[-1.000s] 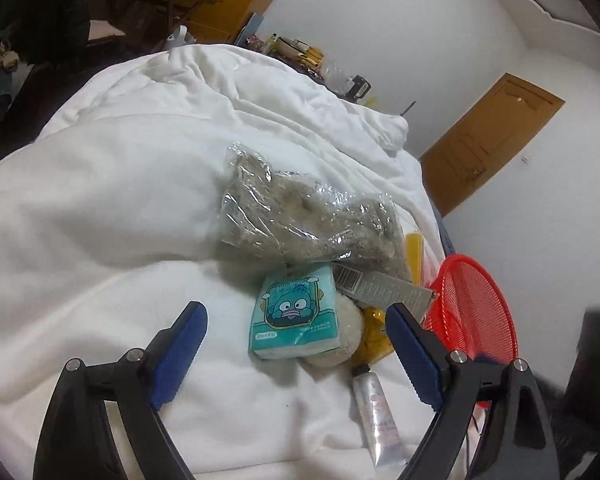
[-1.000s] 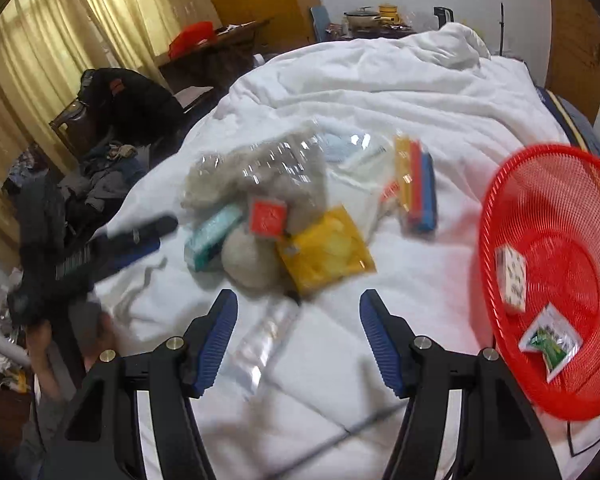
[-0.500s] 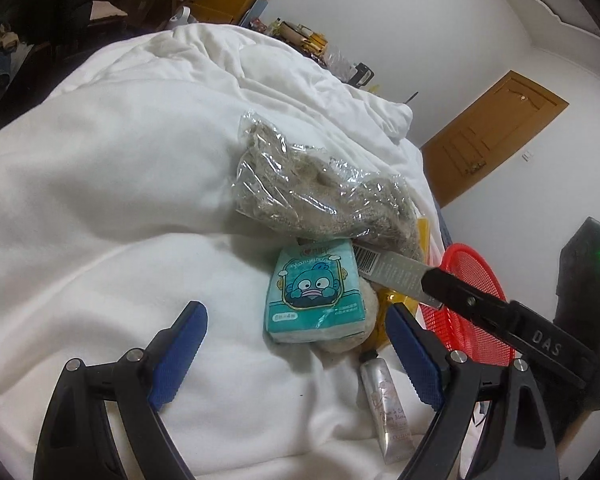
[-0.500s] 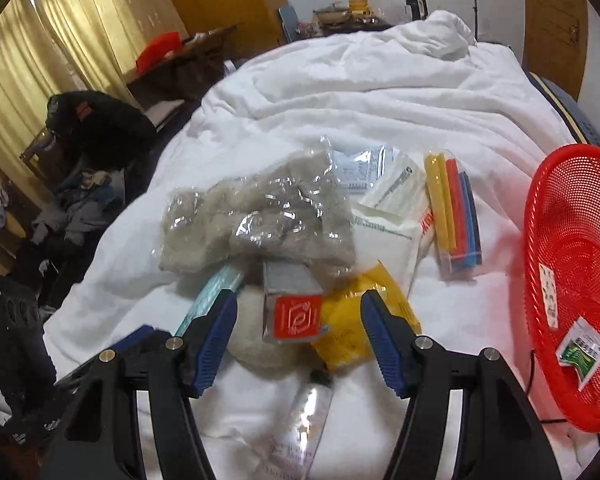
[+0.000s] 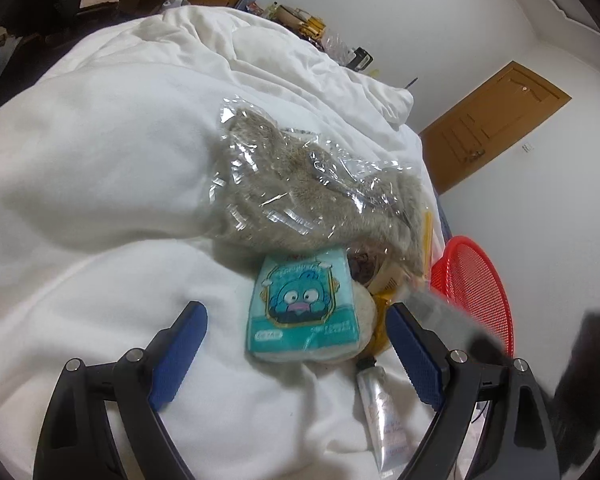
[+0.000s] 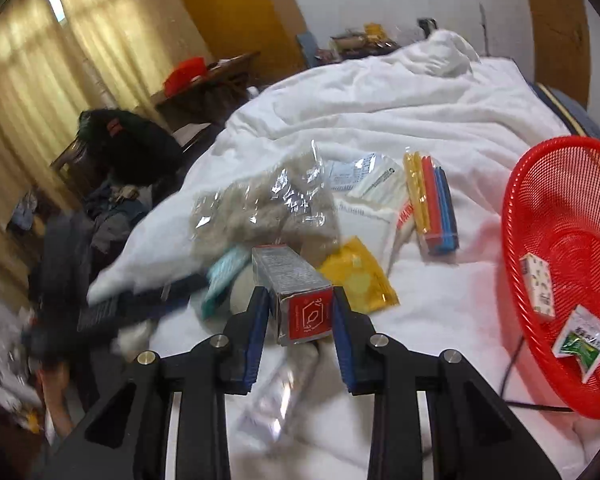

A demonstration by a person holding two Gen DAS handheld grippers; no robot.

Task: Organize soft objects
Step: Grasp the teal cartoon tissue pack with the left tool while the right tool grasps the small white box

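My right gripper [image 6: 300, 316] is shut on a silver box with a red end [image 6: 296, 292], lifted over the pile on the white duvet [image 6: 400, 120]. My left gripper [image 5: 296, 344] is open and empty, just short of a teal tissue pack [image 5: 304, 308] that lies on a round cream pad [image 5: 366, 312]. A grey plush in a clear bag [image 5: 312, 196] lies behind; it also shows in the right wrist view [image 6: 268, 208]. A yellow sachet [image 6: 356, 276] and a silver tube [image 5: 384, 412] lie beside them. The red basket [image 6: 540, 200] stands at right.
The basket holds a small white box [image 6: 538, 288] and a green-and-white sachet [image 6: 582, 340]. A pack of coloured sticks [image 6: 432, 204] and white packets [image 6: 376, 184] lie further back. A chair with dark clothes [image 6: 132, 148] stands left of the bed. A wooden door [image 5: 488, 120] is behind.
My right gripper came down over the silver box, closed on it and lifted its end. My left gripper moved closer to the tissue pack and stayed open.
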